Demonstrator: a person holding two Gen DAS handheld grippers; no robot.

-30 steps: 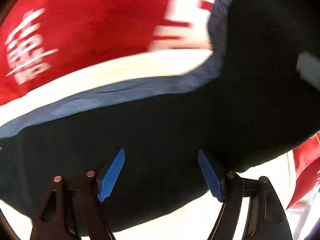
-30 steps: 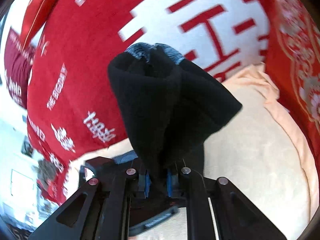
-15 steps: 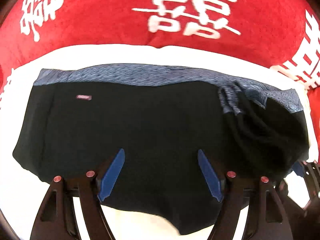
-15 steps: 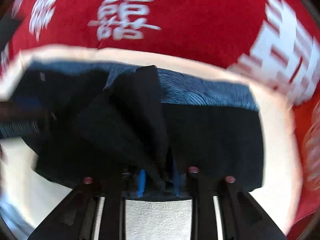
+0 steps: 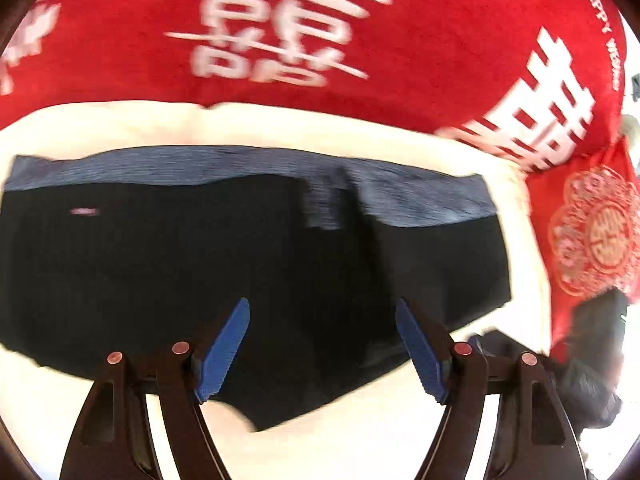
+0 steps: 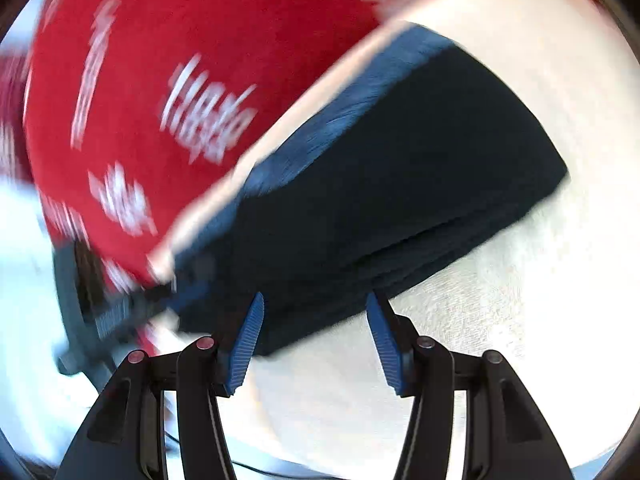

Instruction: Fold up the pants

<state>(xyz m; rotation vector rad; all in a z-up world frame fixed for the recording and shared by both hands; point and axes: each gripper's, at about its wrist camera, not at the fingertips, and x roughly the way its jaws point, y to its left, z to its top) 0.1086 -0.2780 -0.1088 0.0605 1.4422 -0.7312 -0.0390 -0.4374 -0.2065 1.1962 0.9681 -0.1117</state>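
Observation:
The black pants with a blue-grey waistband lie folded flat on a cream cloth. My left gripper is open and empty just above their near edge. In the right wrist view the pants lie as a layered stack, blurred by motion. My right gripper is open and empty at their near edge. The other gripper shows blurred at the left.
A red blanket with white characters lies behind the cream cloth, also in the right wrist view. A red patterned cushion sits at the right. A dark object lies at the lower right.
My right gripper laid its bunched part of the pants down over the rest, let go and opened. The pants now lie flat. Both views have swung.

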